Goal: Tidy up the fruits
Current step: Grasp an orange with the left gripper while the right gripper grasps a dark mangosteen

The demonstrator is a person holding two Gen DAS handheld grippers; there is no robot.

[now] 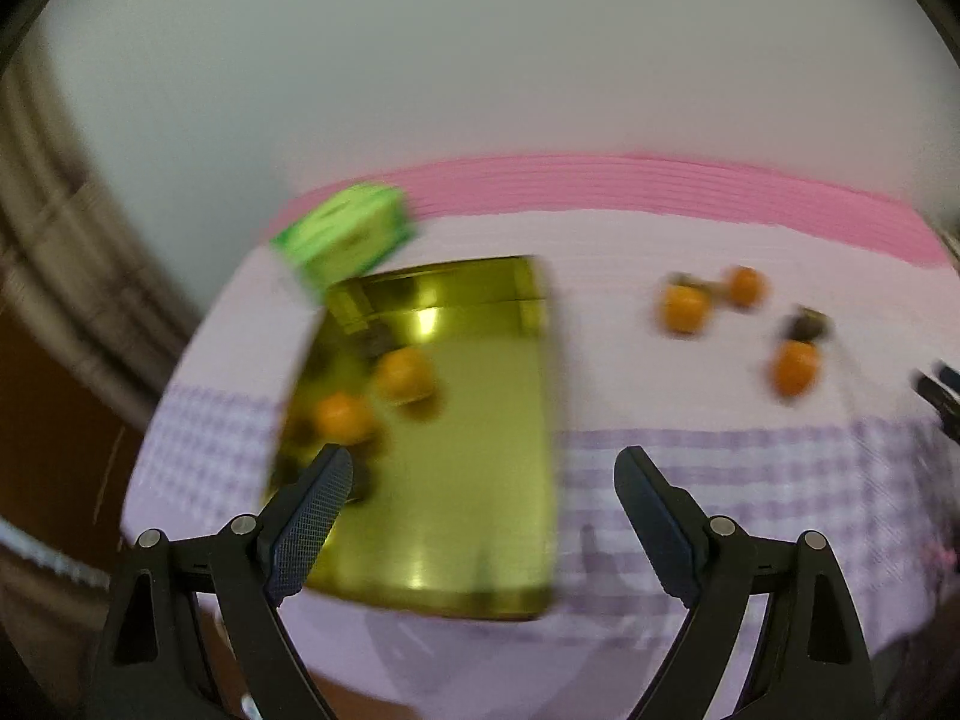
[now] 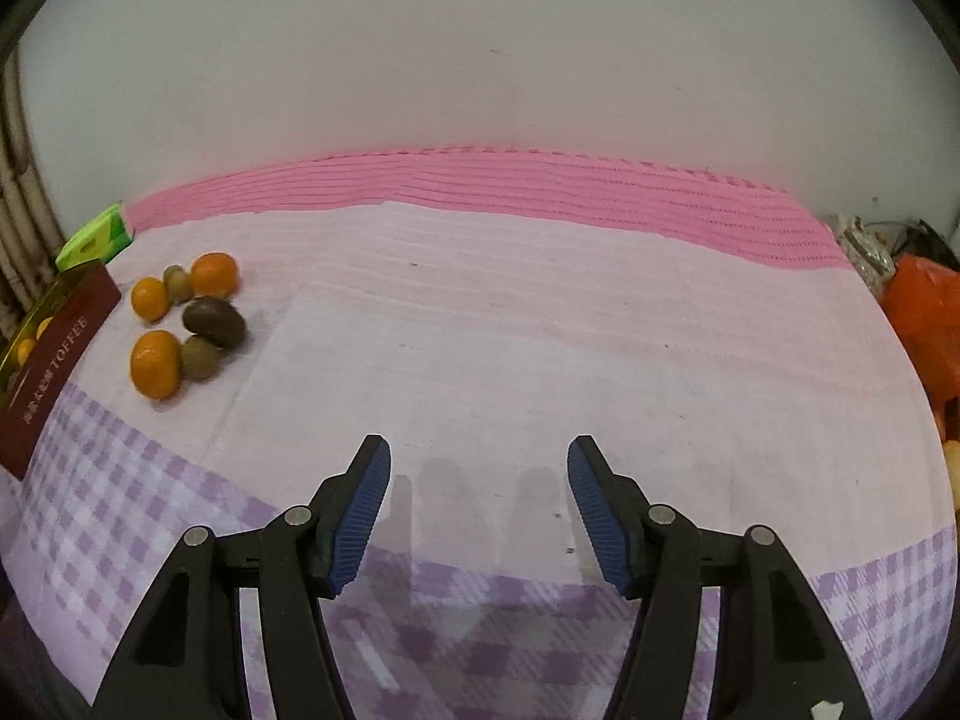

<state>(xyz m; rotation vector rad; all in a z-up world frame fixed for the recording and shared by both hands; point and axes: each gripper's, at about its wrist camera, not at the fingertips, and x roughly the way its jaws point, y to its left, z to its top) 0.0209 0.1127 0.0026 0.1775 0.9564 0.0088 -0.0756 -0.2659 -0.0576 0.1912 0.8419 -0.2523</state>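
A gold tin tray (image 1: 480, 480) lies on the cloth under my left gripper (image 1: 483, 459), whose jaws stand wide open and empty. Two oranges (image 1: 403, 373) and some dark fruit lie at the tray's far left. Three more oranges (image 1: 684, 306) and dark fruits lie loose to the right. In the right wrist view the same loose pile sits at far left: oranges (image 2: 155, 363), greenish kiwis (image 2: 200, 357) and a dark brown fruit (image 2: 214, 321). My right gripper (image 2: 479, 462) hovers open over bare cloth, nothing between its blue pads.
A green box (image 1: 345, 234) stands behind the tray. The tin's maroon side (image 2: 51, 369) reads TOFFEE. The table carries a lilac checked cloth (image 2: 510, 330) with a pink band (image 2: 540, 186) at the back. Orange bags (image 2: 924, 312) sit off the right edge. A pale wall is behind.
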